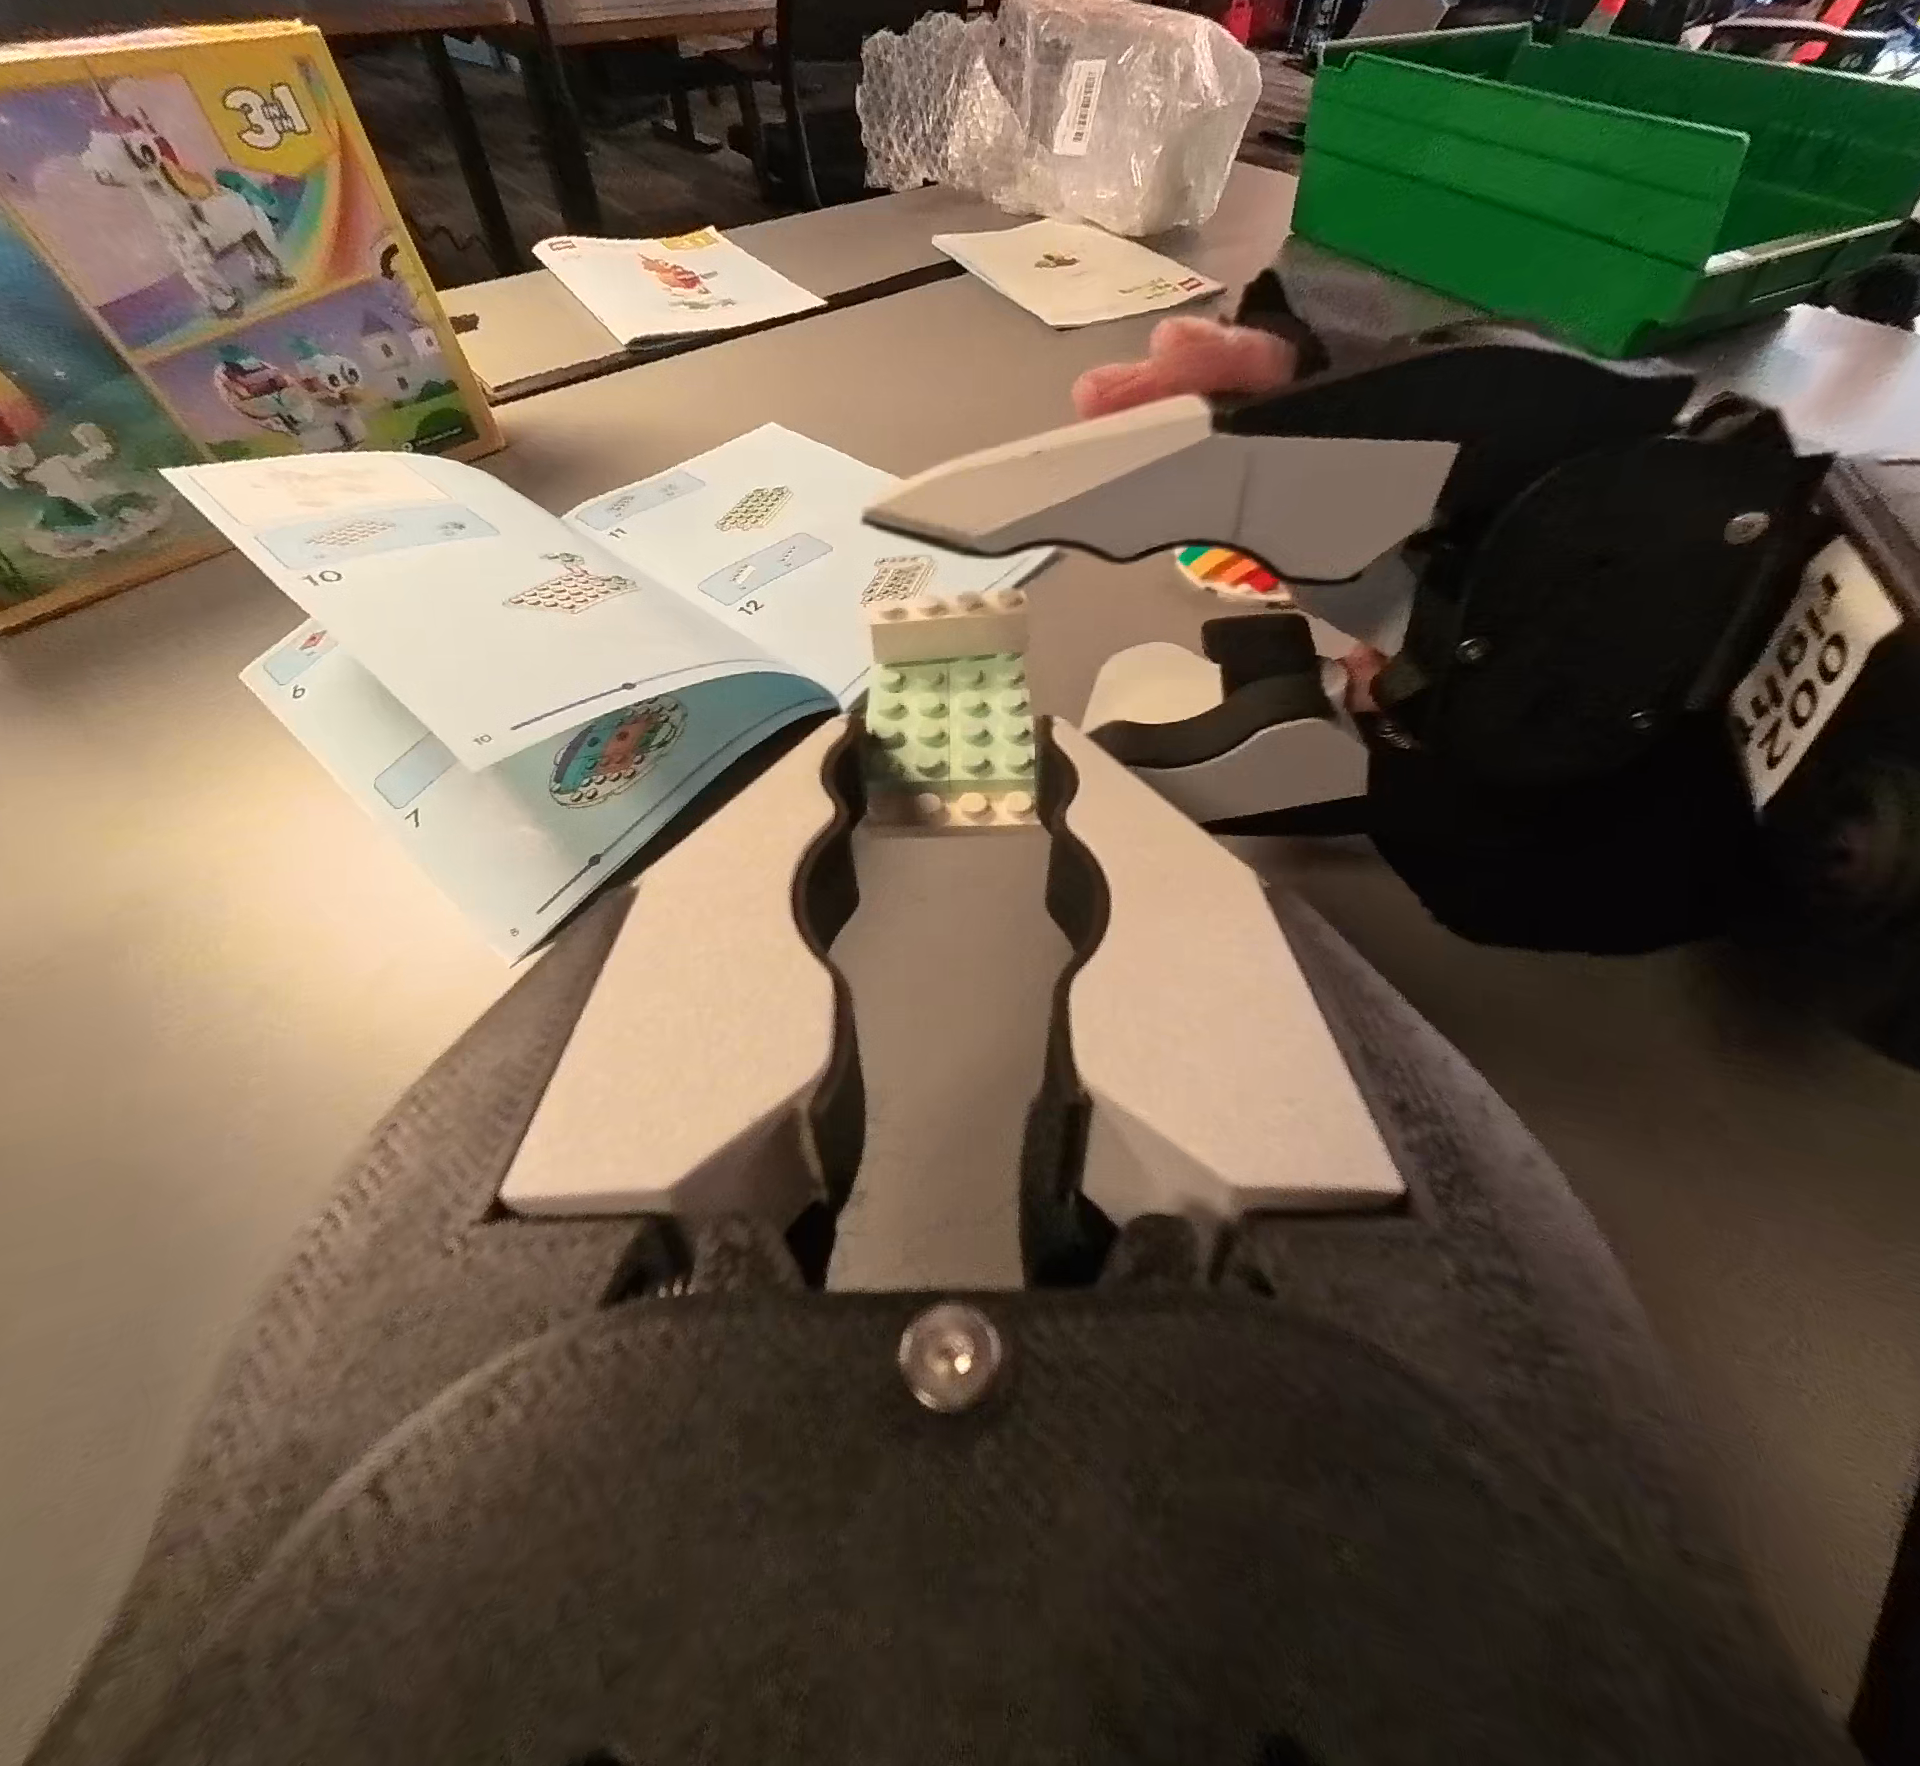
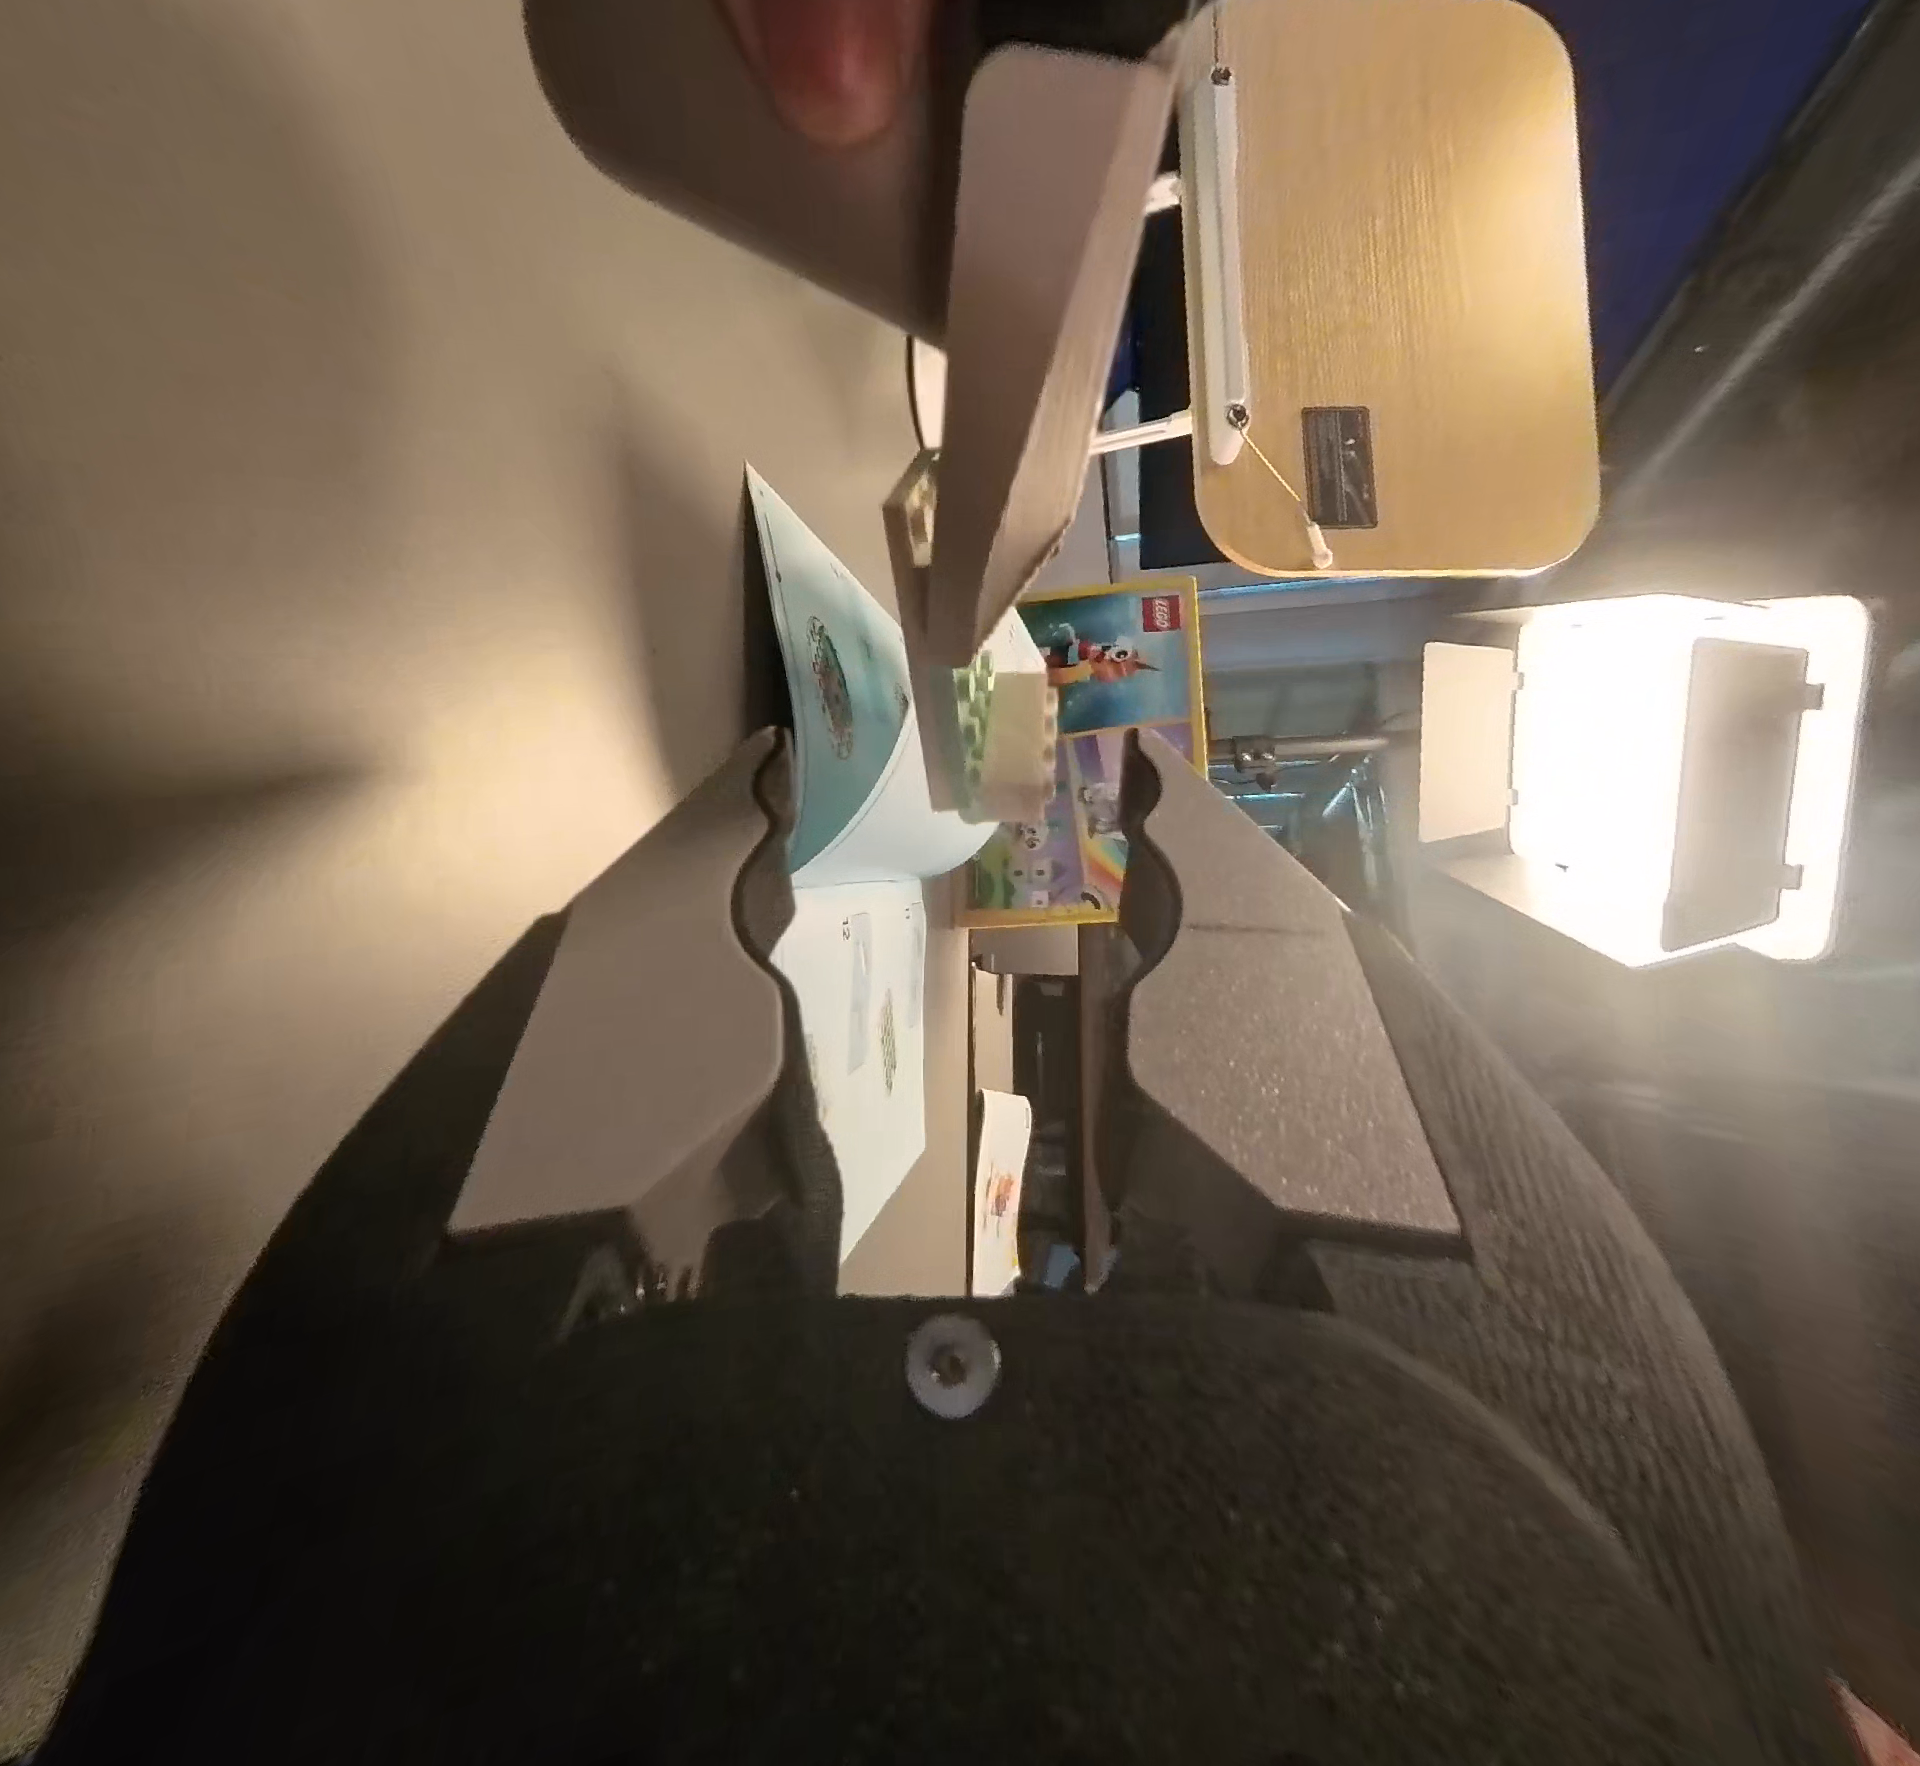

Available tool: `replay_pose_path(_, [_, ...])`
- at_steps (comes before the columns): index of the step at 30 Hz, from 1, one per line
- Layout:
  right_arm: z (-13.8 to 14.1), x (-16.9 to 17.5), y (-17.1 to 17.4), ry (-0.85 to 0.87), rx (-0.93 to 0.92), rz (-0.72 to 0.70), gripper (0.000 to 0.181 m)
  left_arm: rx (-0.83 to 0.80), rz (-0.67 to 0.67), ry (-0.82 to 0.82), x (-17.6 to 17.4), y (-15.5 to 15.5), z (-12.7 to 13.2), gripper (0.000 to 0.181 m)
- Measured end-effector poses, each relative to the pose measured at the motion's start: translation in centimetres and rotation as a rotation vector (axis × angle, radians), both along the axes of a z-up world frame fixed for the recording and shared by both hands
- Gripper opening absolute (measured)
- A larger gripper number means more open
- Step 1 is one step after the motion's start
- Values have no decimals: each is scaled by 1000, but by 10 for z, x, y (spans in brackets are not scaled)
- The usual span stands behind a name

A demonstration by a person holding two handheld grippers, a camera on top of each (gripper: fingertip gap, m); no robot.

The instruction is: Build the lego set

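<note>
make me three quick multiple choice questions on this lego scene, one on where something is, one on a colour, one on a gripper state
1. Where is the lego piece?
A. in the green bin
B. between the left gripper's fingertips
C. on top of the lego box

2. What colour is the studded plate in the middle of that piece?
A. pale green
B. red
C. black

3. How is the right gripper?
A. shut on a booklet
B. out of view
C. open and holding nothing

Answers:
1 B: the left gripper has its tips on both sides of the piece, above the table.
2 A: the left wrist view shows pale green studs between pale bricks.
3 C: its jaws stand wide apart, with only background between them.
</note>
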State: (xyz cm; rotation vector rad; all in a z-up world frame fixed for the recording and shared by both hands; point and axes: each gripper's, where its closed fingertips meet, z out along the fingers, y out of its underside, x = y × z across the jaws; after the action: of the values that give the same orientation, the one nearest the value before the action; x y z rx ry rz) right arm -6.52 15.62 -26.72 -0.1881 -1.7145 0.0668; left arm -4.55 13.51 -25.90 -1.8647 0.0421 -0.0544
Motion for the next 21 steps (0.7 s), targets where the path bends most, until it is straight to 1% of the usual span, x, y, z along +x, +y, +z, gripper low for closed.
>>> replay_pose_path(10, [4, -2, 0, 39, -10, -6, 24, -3, -13, -18, 4, 2, -1, 32])
replay_pose_path(12, [4, -2, 1, 38, -13, -17, 21, -3, -14, -24, 5, 2, -1, 32])
replay_pose_path(21, [0, -1, 3, 20, -27, -51, 20, -4, -9, -40, 6, 2, -3, 32])
